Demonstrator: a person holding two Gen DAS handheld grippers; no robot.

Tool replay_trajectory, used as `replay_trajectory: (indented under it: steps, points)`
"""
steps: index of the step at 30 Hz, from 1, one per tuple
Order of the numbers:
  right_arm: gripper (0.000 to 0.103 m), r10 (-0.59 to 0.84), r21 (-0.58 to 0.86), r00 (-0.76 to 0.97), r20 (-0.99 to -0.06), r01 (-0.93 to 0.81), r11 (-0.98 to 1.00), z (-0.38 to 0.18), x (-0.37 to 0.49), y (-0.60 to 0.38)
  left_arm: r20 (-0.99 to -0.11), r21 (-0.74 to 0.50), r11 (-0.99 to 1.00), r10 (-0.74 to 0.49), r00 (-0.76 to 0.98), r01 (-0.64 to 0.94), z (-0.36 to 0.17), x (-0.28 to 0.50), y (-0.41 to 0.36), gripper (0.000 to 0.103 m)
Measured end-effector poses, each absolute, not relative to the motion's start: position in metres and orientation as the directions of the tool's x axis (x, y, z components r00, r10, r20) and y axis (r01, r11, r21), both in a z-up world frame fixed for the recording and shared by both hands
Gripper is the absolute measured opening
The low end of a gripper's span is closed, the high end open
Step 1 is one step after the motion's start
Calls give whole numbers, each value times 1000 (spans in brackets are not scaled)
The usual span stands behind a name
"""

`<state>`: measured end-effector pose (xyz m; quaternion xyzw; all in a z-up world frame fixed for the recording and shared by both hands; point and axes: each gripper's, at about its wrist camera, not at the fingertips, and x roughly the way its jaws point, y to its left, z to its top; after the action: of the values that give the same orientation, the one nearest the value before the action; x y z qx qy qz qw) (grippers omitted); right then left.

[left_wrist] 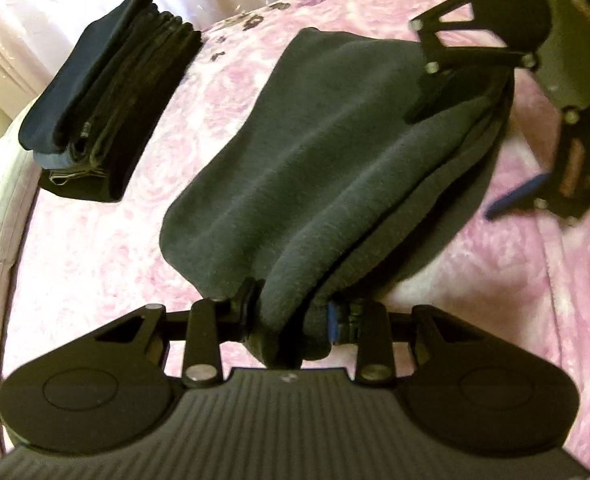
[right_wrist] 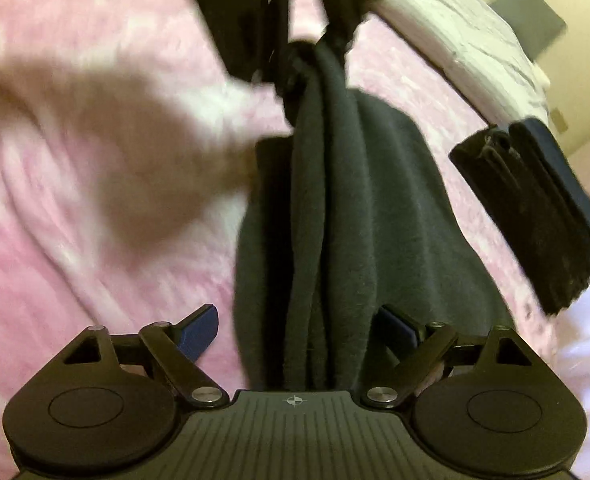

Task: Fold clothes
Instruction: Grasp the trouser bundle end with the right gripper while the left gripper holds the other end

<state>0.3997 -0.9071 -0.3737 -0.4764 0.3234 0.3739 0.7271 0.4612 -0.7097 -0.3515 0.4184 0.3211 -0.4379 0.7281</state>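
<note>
Left gripper (left_wrist: 291, 316): jaws clenched on bunched end of dark grey fleece garment (left_wrist: 315, 152), nearest camera. Right gripper (right_wrist: 295, 330): jaws spread wide, garment's other end lying loose between them (ungripped, as far as visible). Garment stretched across pink floral bedspread (left_wrist: 95, 240). Beyond garment, toward bed edge: one stack of folded dark clothes (left_wrist: 107, 108). Risk: one-sided grip, so lifting now could drag and unravel fold. Count: two grippers, one garment, one stack.
</note>
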Motion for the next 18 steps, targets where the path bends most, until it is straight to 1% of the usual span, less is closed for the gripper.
replay_trajectory:
  steps: [1,3,5,8,11,13,15,16,17,18]
  points:
    - [65,235,-453,516,-824,-849,272,-373,403,-908,-832,339,257,-367,416,905,-354,459,-710,30]
    - [46,237,-437,512,-826,-847,303,-368,413,-912,-825,378,219,-360,435,899,-358,452,-709,31]
    - [40,247,-383,482,-841,-852,357,-353,425,-918,-810,452,141,-349,472,881,-363,447,-712,32]
    - [36,264,-325,446,-855,-858,397,-341,436,-922,-775,559,14,-346,528,829,-370,439,-714,32]
    - [36,269,-275,409,-872,-864,422,-335,445,-921,-758,596,-23,-346,553,803,-376,438,-713,32]
    - [38,258,-287,406,-877,-872,396,-336,440,-916,-757,597,-16,-343,556,802,-378,438,-713,31]
    - [49,255,-319,425,-869,-874,366,-338,433,-909,-755,599,-9,-340,561,801,-381,439,-713,31]
    - [63,267,-343,443,-856,-872,350,-339,427,-905,-751,604,-7,-340,566,797,-384,439,-713,31]
    - [74,286,-360,458,-842,-870,336,-340,424,-901,-748,608,-6,-340,570,794,-386,439,-714,31]
    - [75,306,-373,470,-828,-869,324,-341,421,-897,-744,614,-7,-341,575,790,-390,438,-714,31]
